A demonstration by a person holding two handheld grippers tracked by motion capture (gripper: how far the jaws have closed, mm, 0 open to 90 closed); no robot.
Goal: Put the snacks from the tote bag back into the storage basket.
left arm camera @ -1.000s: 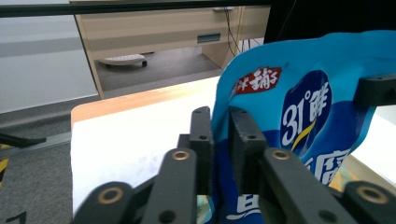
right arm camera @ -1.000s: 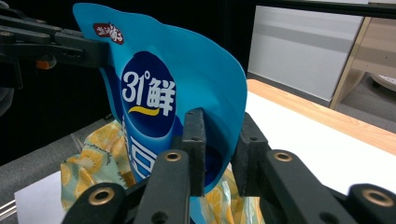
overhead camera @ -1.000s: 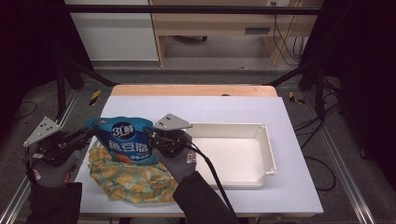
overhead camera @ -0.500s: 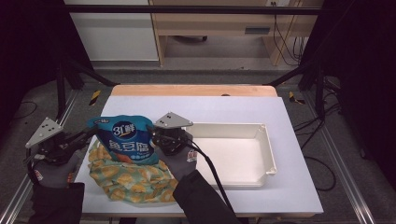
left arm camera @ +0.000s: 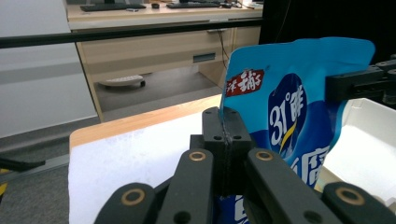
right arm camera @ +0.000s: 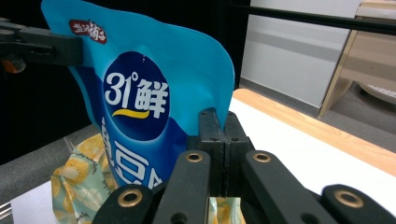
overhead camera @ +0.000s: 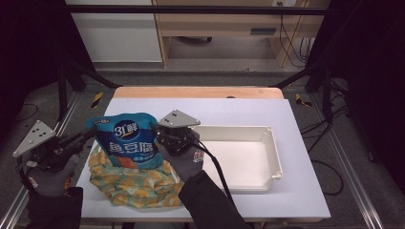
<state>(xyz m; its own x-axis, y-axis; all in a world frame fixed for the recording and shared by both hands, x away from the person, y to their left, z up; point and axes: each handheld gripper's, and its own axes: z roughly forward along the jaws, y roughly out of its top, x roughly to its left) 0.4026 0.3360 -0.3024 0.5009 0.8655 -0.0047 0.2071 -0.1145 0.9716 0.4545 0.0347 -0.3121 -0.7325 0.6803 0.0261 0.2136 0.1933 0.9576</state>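
A blue snack pouch (overhead camera: 126, 143) with white print hangs upright over the table's left part, held by both side edges. My left gripper (overhead camera: 90, 135) is shut on its left edge, and the left gripper view shows the closed jaws pinching the pouch (left arm camera: 289, 116). My right gripper (overhead camera: 156, 130) is shut on the opposite edge, with the pouch (right arm camera: 140, 93) rising to the left of its closed jaws. A crumpled yellow and green patterned cloth (overhead camera: 133, 183) lies on the table under the pouch.
A shallow white tray (overhead camera: 267, 138) stands empty to the right of the pouch on the white tabletop (overhead camera: 248, 112). A wooden strip (overhead camera: 196, 92) runs along the far edge. Dark frame posts stand at both sides.
Both grippers keep their hold on the pouch. The left hand has edged slightly to the left; the pouch stays at much the same height.
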